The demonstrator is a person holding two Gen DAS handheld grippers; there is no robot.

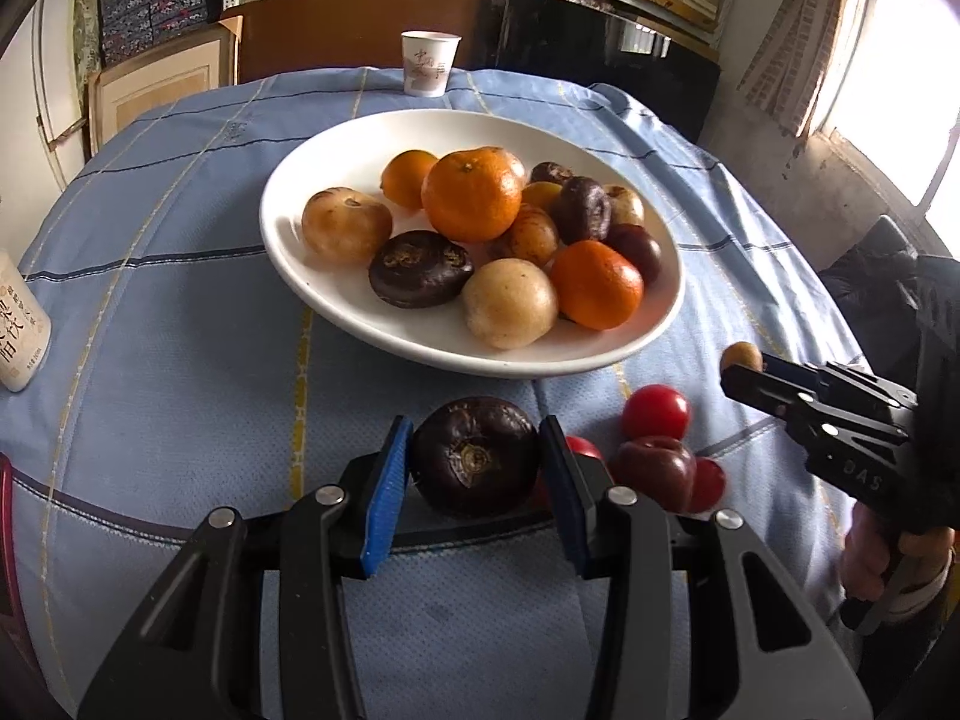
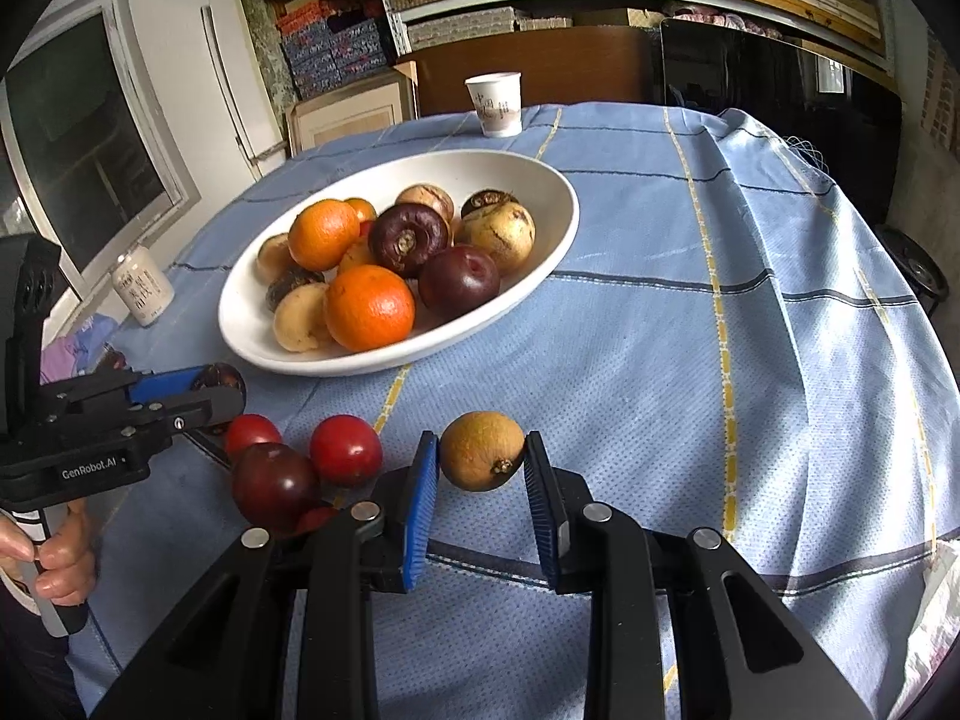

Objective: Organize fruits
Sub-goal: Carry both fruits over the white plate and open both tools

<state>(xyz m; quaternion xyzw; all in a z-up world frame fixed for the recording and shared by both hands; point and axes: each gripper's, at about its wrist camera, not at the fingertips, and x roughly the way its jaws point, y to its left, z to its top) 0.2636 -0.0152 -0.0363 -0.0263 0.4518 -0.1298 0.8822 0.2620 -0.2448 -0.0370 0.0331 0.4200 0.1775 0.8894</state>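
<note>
A white plate (image 1: 336,300) on the blue cloth holds several oranges, tan fruits and dark purple fruits; it also shows in the right wrist view (image 2: 540,180). My left gripper (image 1: 477,468) is shut on a dark purple round fruit (image 1: 474,462) in front of the plate. My right gripper (image 2: 483,468) is shut on a small tan fruit (image 2: 483,450), right of the left one. Between them on the cloth lie red cherry tomatoes (image 2: 345,450) and a dark plum (image 2: 273,483), also seen in the left wrist view (image 1: 654,468).
A paper cup (image 1: 429,63) stands at the table's far edge. A white bottle (image 2: 141,288) stands left of the plate. The table (image 2: 780,360) is covered with a blue checked cloth that drops off at the right. Shelves with boxes line the back wall.
</note>
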